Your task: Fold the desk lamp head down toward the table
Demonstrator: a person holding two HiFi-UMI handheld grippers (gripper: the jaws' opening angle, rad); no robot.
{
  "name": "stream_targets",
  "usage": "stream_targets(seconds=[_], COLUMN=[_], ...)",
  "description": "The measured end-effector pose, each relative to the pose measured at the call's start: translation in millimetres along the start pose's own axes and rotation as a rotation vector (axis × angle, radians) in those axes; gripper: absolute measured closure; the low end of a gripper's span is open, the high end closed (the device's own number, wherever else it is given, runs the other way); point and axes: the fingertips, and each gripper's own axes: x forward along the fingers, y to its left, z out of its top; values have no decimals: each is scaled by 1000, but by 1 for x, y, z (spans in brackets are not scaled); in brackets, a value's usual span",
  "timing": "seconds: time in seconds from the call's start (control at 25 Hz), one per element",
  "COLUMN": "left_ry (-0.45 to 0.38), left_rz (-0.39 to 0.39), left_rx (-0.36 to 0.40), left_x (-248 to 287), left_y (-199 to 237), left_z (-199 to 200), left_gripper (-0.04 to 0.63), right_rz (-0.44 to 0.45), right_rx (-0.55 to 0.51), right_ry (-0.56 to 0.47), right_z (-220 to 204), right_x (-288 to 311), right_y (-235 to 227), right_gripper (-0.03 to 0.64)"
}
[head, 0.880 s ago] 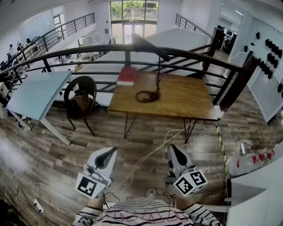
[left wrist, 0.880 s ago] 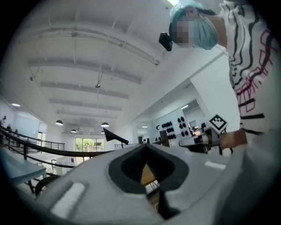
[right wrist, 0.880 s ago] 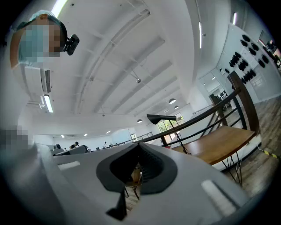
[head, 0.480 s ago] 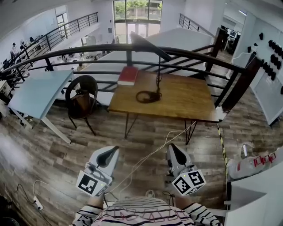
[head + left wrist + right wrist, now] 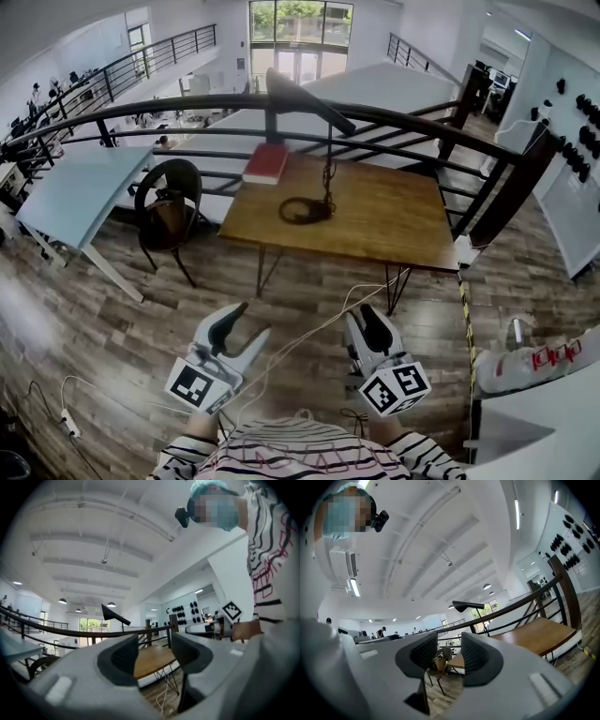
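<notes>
The black desk lamp stands on the wooden table (image 5: 384, 220) across the floor from me. Its ring base (image 5: 304, 210) lies on the top, its thin stem (image 5: 328, 164) is upright, and its long head (image 5: 302, 97) slants high above the railing. Both grippers are far short of the table, over the floor. My left gripper (image 5: 246, 325) is open, nothing between its fingers. My right gripper (image 5: 367, 317) is also open and empty. The lamp head (image 5: 115, 615) shows beyond the left jaws, and the lamp head (image 5: 468, 605) beyond the right jaws.
A red book (image 5: 266, 162) lies at the table's far left corner. A black chair (image 5: 169, 211) and a light blue table (image 5: 80, 192) stand to the left. A dark railing (image 5: 187, 108) runs behind the table. A white cable (image 5: 323, 323) trails across the wood floor.
The left gripper's jaws have spread apart. Both grippers have edged up toward the table, and the view has shifted a little to the right.
</notes>
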Motion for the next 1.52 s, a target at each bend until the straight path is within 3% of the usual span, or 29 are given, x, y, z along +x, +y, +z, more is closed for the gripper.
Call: stream_targets(seconds=[0.08,0.36,0.64,1.52], left_ry=[-1,1,-1,-21], left_rz=[21,48,53,-28], left_rx=[-6,-15,-12,-54], left_x=[8,28,45,133], left_y=[-1,-7,6,156], left_z=[-4,-12,-17,-29], left_gripper=[343,280,272,265], right_rz=[9,3,-4,-105], right_rx=[-7,14,12,-42], right_ry=[7,16,21,46], right_z=[1,-3,-5,4], right_x=[0,1,19,173], right_y=[-8,-33,-49,-86], right_gripper=[468,418,405,402])
